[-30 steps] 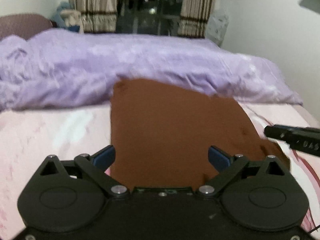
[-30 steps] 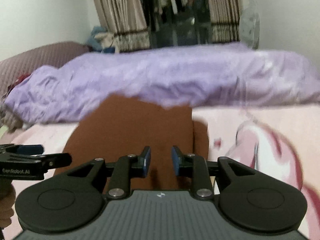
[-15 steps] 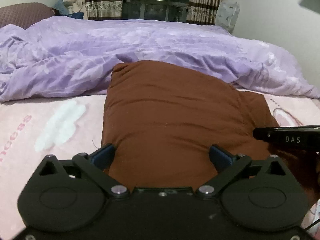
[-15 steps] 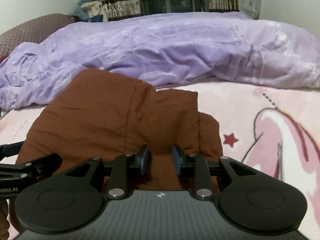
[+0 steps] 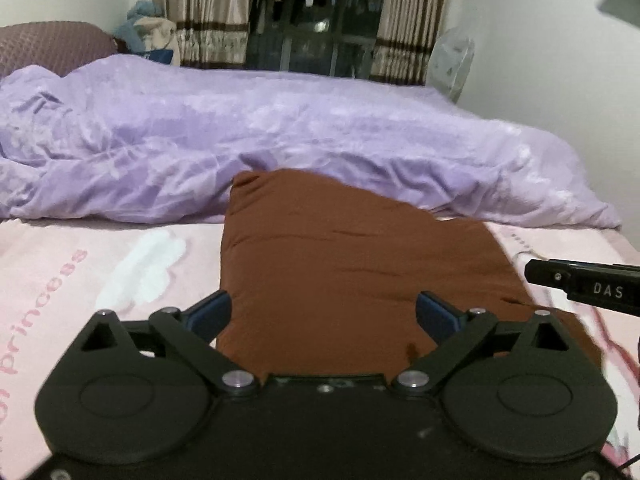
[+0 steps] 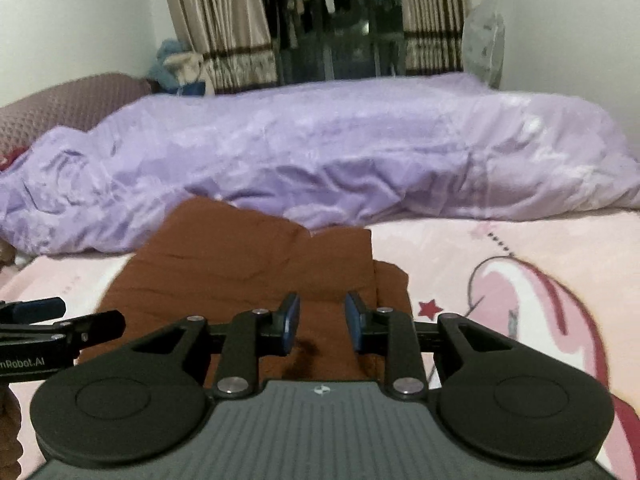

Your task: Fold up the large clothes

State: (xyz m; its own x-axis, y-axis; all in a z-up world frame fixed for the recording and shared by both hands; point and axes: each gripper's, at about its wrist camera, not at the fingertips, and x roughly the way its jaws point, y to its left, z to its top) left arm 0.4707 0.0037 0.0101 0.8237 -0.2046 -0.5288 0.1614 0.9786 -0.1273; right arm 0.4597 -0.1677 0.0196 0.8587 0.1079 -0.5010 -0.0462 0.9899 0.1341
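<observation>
Bottom of frame in both wrist views: the left gripper (image 5: pixel 324 312) stands wide open and empty, the right gripper (image 6: pixel 322 320) narrowed to a small gap with nothing visibly between its blue pads (image 6: pixel 291 316). Just ahead, at frame centre, the brown garment (image 5: pixel 352 264) lies folded on the pink printed sheet (image 5: pixel 80 280), its long axis running away toward the rumpled purple duvet (image 5: pixel 280 136) at mid-frame. The right gripper sits over its right-hand near edge, the left over its middle. Compared with half a second ago, the garment appears smaller and farther up the frame; both grippers seem pulled back.
</observation>
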